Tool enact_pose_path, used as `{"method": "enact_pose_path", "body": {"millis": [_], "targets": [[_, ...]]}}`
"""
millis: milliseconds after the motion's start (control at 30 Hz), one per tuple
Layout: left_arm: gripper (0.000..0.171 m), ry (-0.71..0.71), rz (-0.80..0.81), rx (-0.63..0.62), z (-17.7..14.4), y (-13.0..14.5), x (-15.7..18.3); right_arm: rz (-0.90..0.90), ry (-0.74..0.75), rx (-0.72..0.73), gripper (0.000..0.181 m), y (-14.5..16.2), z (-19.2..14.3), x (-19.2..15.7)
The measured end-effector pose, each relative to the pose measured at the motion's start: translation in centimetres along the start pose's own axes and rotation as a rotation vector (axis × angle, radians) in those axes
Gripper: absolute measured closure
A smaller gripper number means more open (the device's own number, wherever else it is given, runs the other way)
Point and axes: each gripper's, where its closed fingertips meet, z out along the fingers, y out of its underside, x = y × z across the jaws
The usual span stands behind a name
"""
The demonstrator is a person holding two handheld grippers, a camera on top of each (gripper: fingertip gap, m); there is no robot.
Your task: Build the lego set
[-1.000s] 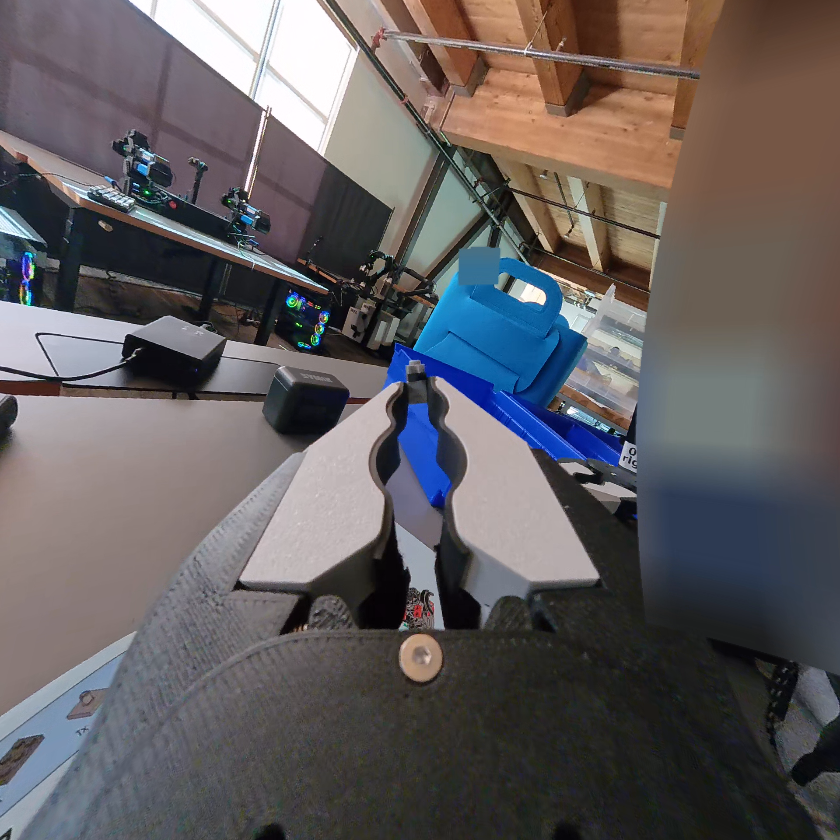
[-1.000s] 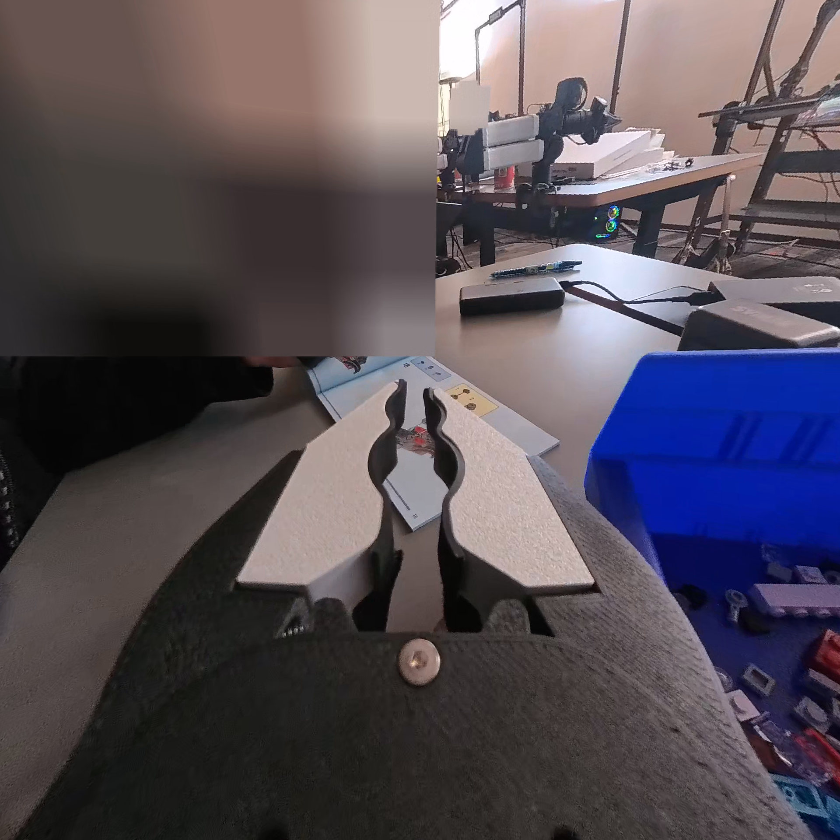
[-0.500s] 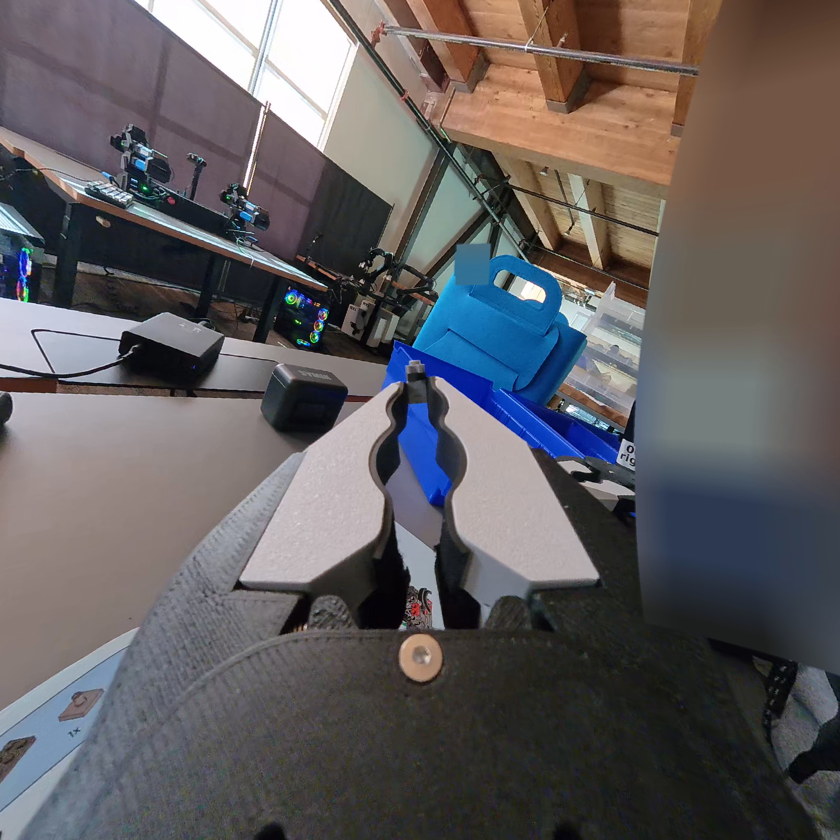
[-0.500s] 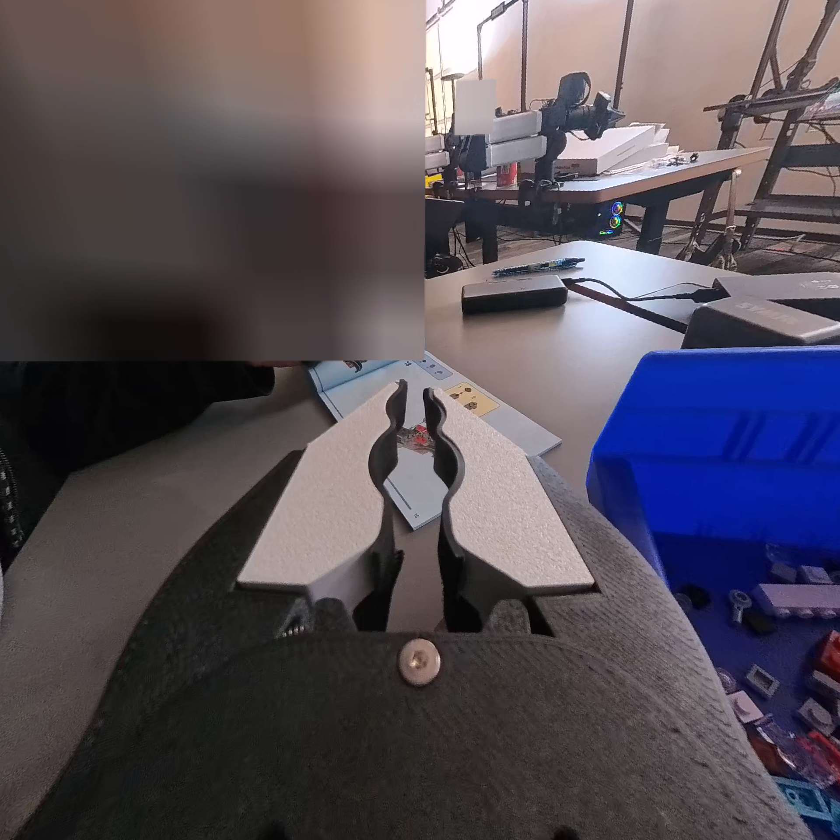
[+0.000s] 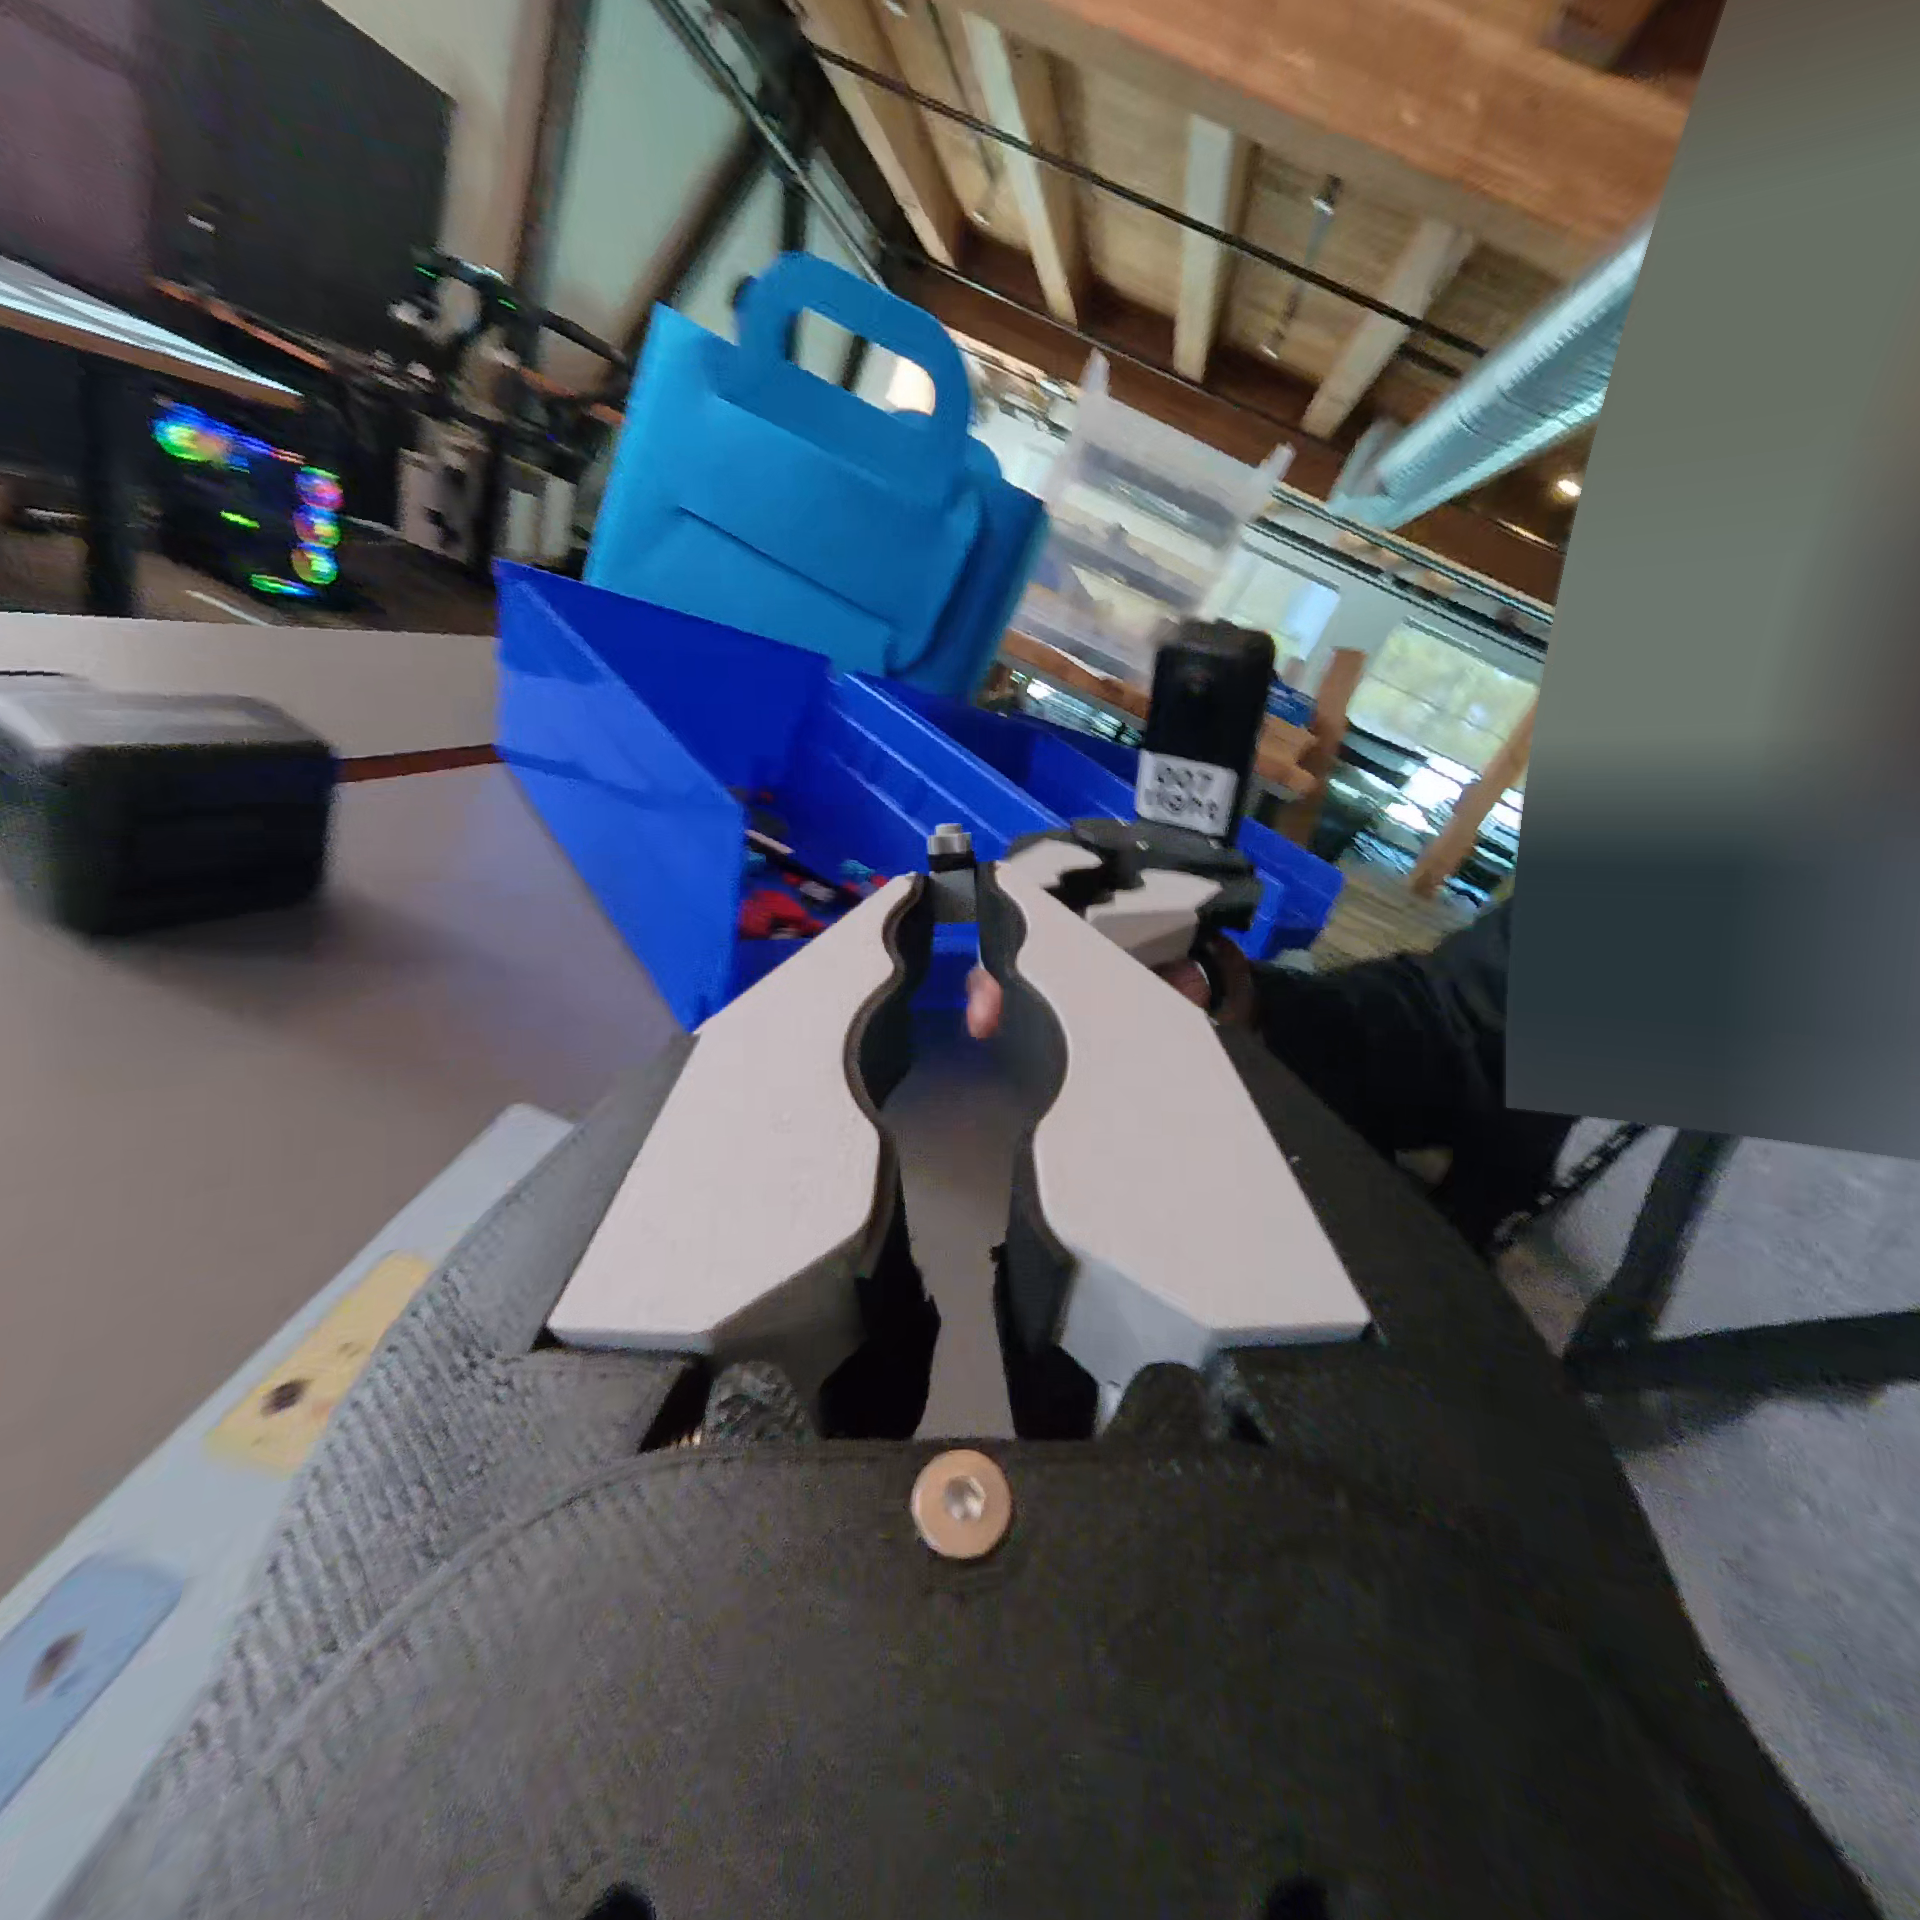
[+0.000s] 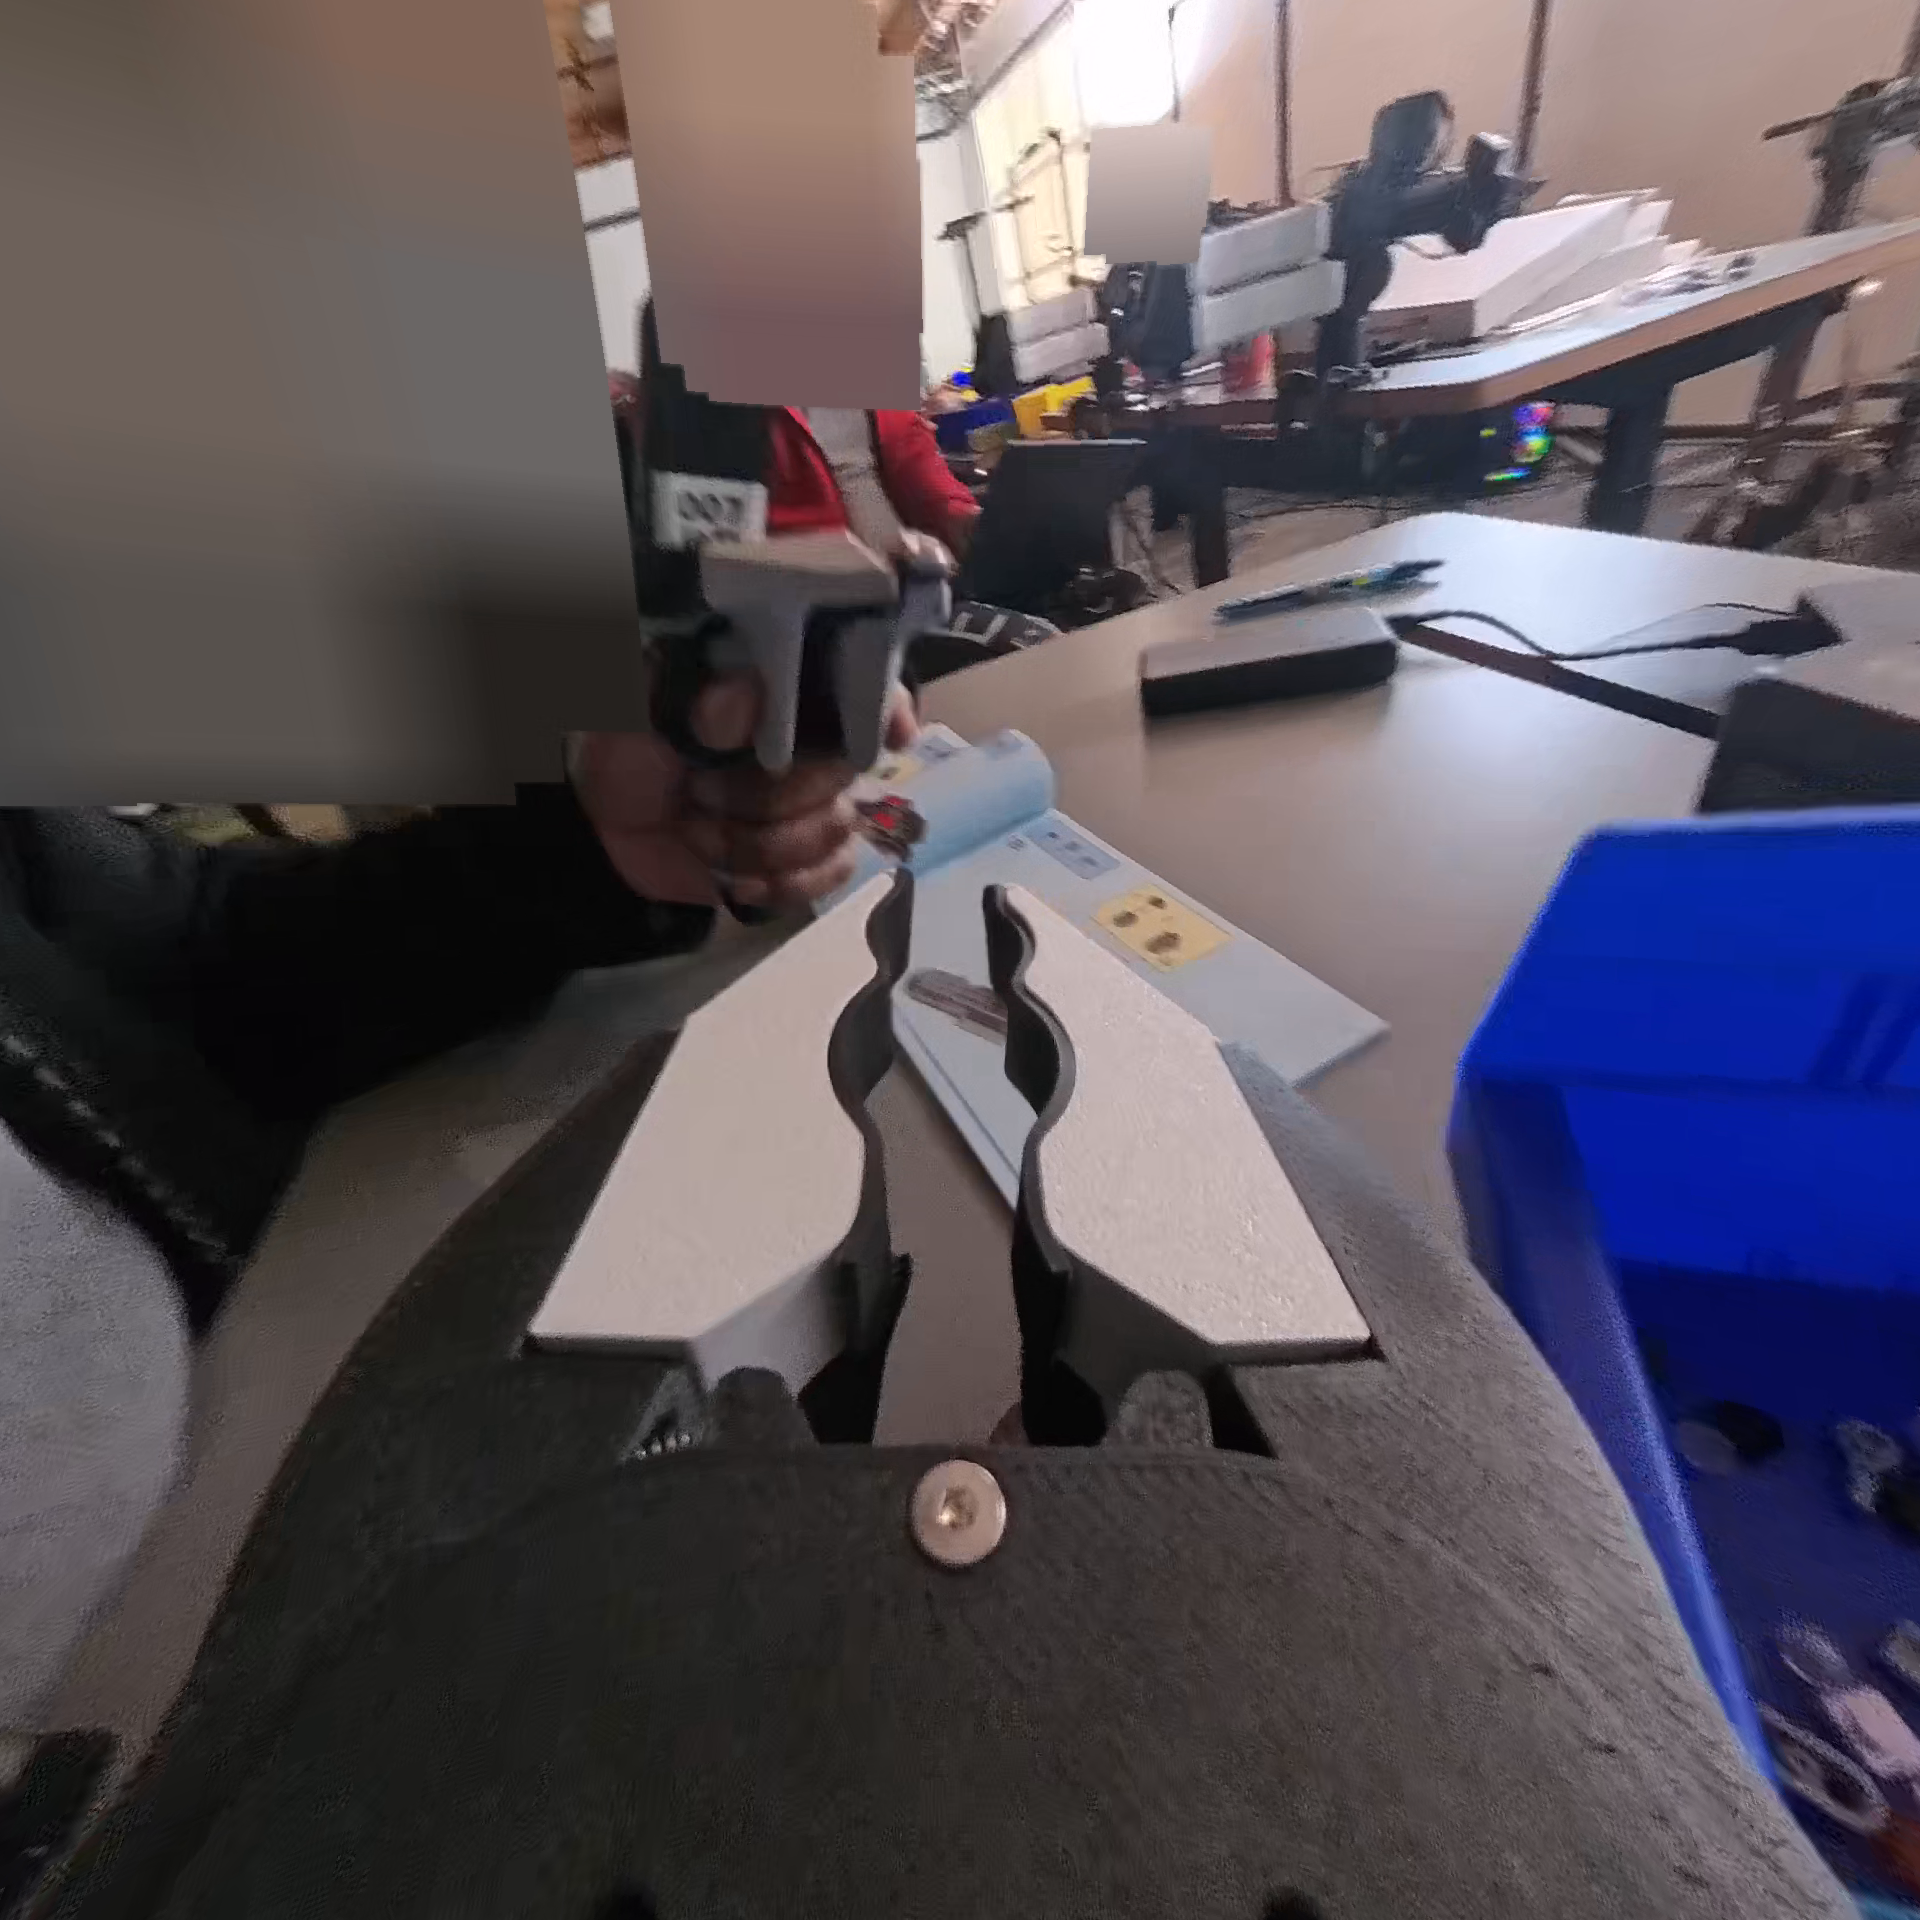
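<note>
Your left tool (image 5: 954, 902) pinches a small dark piece (image 5: 951, 881); your right tool (image 6: 948, 906) holds nothing, a narrow gap between its tips.

Much is hard to read: both views are smeared, the dark piece is too small and blurred to name its shape, and the loose lego bits (image 6: 1860, 1455) in the blue bin (image 6: 1662, 997) are cut off by the frame's right edge. Your left tool is closed on that piece right at its tips, lifted clear of the tabletop (image 5: 260, 1039). Your right tool's fingers stand slightly apart above the open instruction booklet (image 6: 1195, 987), touching nothing. The bin sits just right of your right tool and beyond your left. Farther off lie a black power bank (image 6: 1268, 655) and a blue bag (image 5: 810, 499) behind the bin.
</note>
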Motion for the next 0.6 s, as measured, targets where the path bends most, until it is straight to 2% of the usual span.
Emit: {"method": "enact_pose_path", "body": {"millis": [200, 367, 600], "targets": [[0.164, 0.188, 0.063, -0.091, 2.9, 0.8, 6.0, 0.003, -0.122, 0.052, 0.164, -5.5, -1.5, -3.9], [0.164, 0.355, 0.016, -0.086, 4.1, -0.5, 10.9, -0.063, -0.19, 0.0, 0.164, -7.8, -3.0, -7.4], [0.164, 0.416, 0.047, -0.093, 5.5, -1.1, 16.4, -0.06, -0.267, -0.01, 0.165, -10.3, -5.8, -11.8]]}}
